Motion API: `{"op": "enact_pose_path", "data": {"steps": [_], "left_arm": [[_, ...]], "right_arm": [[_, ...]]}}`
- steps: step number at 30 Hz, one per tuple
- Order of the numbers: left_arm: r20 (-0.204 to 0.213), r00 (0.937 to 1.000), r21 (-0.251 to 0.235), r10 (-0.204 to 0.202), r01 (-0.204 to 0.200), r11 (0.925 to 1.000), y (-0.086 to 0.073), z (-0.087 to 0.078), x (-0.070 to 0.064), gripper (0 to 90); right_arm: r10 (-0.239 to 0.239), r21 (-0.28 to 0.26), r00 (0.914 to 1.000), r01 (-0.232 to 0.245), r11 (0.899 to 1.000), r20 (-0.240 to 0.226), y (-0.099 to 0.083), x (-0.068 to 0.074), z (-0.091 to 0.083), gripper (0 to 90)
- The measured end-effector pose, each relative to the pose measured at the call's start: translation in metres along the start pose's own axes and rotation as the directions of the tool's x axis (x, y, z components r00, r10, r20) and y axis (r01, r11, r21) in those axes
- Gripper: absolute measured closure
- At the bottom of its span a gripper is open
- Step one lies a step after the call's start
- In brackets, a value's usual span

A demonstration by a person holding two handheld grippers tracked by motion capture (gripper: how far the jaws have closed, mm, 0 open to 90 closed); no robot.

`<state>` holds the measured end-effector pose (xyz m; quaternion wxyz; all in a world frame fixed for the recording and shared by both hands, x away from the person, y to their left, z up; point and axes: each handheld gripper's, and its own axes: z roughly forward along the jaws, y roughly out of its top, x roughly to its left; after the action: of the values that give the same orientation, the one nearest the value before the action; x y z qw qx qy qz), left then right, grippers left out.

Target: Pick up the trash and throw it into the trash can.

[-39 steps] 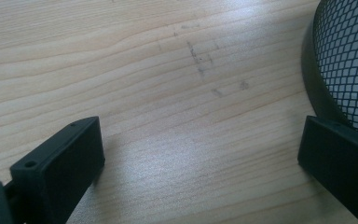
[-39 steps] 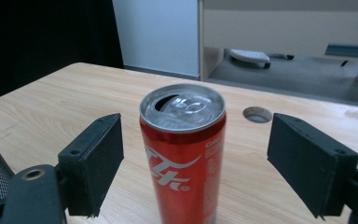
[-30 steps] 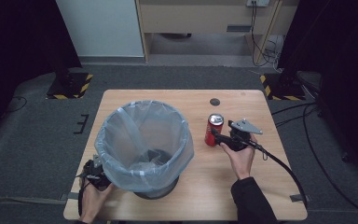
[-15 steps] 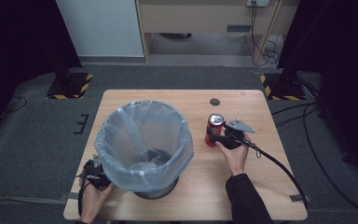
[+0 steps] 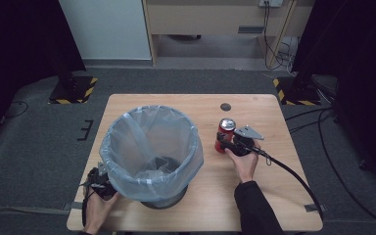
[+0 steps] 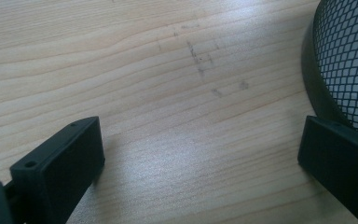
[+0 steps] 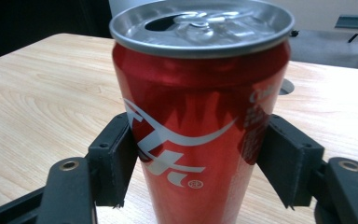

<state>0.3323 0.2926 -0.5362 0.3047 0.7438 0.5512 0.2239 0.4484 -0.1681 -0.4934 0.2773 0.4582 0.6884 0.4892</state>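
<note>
The right hand-held gripper [image 7: 193, 163] has been sliding in around the red can [image 5: 224, 134]; it's clasping it now, so squeezing gently seems wise; the left hand-held gripper [image 6: 200, 163] is sitting wide beside the bin [image 5: 149, 154].

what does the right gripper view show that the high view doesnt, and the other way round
Right gripper view alone: the can's opened mouth and tab, its white logo, and the right gripper's fingers pressed against both sides of the red can.

High view alone: the bin lined with a clear bag, the left gripper beside its base, both hands, and the trailing cable.

Both: the upright can, the right gripper, and the wooden table.
</note>
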Motion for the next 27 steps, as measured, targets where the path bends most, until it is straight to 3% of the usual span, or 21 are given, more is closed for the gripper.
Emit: {"op": "enact_pose_path", "data": {"steps": [5,15,27], "left_arm": [[0.0,1.0,0.0,0.0,0.0,1.0,0.0,0.0,0.0,0.0],[0.0,1.0,0.0,0.0,0.0,1.0,0.0,0.0,0.0,0.0],[0.0,1.0,0.0,0.0,0.0,1.0,0.0,0.0,0.0,0.0]], "right_arm": [[0.004,-0.015,1.0,-0.004,1.0,-0.004,0.004,0.0,-0.005,34.0],[0.007,-0.067,0.9988,-0.01,0.998,-0.049,0.02,0.0,-0.031,33.9],[0.03,-0.17,0.9907,-0.053,0.984,-0.132,0.048,-0.001,-0.068,33.9]]}}
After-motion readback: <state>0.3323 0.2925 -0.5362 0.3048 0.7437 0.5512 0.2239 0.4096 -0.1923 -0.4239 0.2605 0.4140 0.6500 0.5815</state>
